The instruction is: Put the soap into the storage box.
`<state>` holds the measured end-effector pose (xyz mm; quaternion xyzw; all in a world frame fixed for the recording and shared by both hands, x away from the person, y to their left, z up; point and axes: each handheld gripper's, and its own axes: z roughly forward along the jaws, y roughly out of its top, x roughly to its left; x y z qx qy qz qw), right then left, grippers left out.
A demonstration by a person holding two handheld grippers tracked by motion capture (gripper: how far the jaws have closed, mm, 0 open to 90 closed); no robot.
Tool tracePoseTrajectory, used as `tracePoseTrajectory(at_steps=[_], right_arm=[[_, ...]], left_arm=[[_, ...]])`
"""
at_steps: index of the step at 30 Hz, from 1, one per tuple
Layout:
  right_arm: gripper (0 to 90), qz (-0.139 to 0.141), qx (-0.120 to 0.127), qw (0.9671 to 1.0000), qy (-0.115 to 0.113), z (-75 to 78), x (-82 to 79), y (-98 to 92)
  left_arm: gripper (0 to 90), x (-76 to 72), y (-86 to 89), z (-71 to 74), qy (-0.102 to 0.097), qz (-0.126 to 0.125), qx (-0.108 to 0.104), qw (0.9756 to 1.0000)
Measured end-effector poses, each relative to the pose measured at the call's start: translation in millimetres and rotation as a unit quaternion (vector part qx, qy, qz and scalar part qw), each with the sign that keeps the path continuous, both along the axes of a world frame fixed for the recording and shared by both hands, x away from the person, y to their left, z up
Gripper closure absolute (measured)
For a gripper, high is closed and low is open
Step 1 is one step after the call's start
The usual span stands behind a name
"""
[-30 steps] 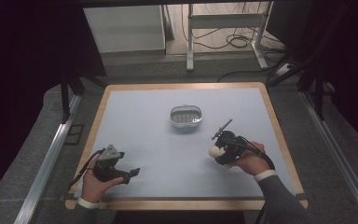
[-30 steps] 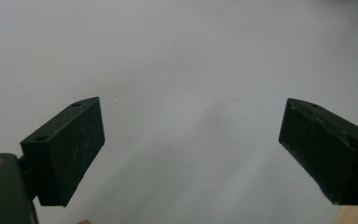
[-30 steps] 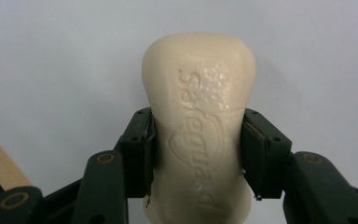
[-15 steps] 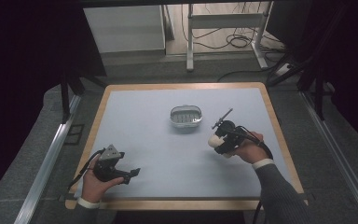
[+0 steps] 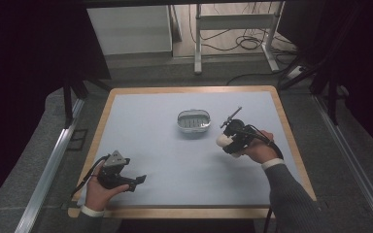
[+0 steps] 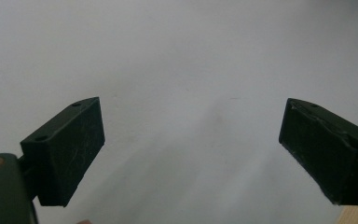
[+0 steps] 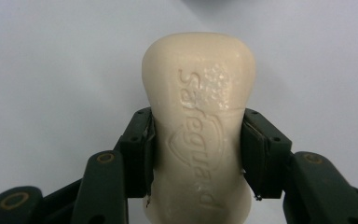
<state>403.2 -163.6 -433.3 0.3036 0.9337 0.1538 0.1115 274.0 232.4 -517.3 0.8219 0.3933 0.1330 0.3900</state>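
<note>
In the high view I see my right gripper (image 5: 222, 140) over the right half of the table (image 5: 160, 145), clamped on a pale soap bar (image 5: 223, 140). The bar sits just in front and to the right of the metal dish (image 5: 193, 121), close to it but apart. My left gripper (image 5: 141, 179) rests near the table's front left corner, well apart from both, jaws spread.

In the left gripper view, the 2 black jaws stand wide with bare table surface between them.

In the right gripper view, the 2 pads (image 7: 139, 151) press on the bar's (image 7: 198, 116) waist from either side. Its embossed face is turned to the camera and its rounded end points away, above the table.
</note>
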Motion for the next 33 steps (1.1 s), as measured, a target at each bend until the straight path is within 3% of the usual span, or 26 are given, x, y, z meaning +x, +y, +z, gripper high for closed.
tracePoseTrajectory(at_steps=[33], right_arm=[[49.7,0.015,0.013,0.9998,0.000,2.2,53.4,15.8]], left_arm=[[7.2,0.6,-1.4,-1.4,0.002,-0.001,0.005,1.0000]])
